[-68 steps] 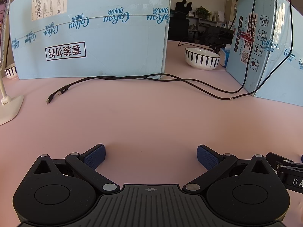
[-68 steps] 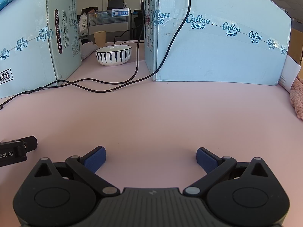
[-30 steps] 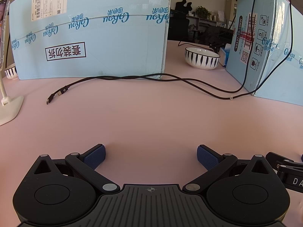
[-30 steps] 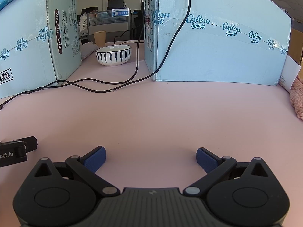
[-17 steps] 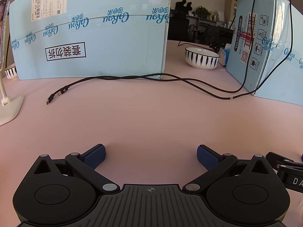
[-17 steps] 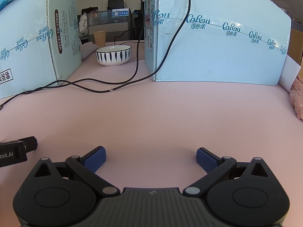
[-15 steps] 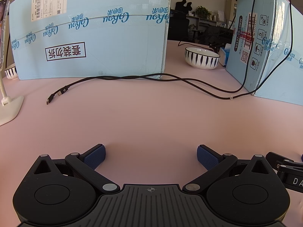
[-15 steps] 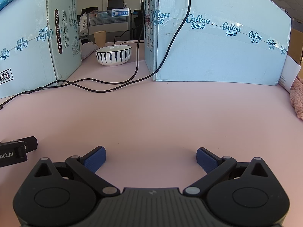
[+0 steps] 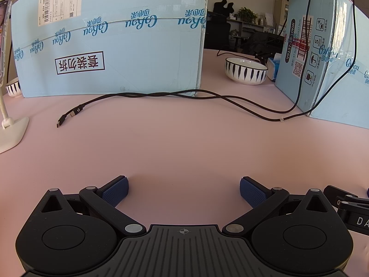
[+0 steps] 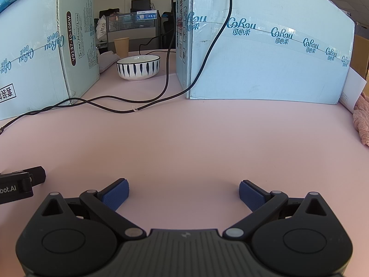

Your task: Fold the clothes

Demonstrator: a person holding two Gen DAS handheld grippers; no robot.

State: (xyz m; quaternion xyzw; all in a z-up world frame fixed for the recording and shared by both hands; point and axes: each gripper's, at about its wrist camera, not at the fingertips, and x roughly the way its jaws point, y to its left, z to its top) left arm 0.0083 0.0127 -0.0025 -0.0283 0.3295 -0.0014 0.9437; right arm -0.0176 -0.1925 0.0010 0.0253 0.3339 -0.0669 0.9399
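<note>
Here, two open tools rest low over a bare pink tabletop (image 9: 184, 147), folding not yet begun.

Both the left tool (image 9: 183, 190) and the right tool (image 10: 183, 192) have their blue pads spread wide, holding nothing, likely parked side by side ready to start. The only clothing in sight, a pink knitted garment (image 10: 362, 120), lies at the far right edge beside a blue carton (image 10: 265, 55). A striped bowl (image 10: 138, 67) stands between the cartons; its contents cannot be seen. A black cable (image 9: 161, 97) trails across the tabletop.
</note>
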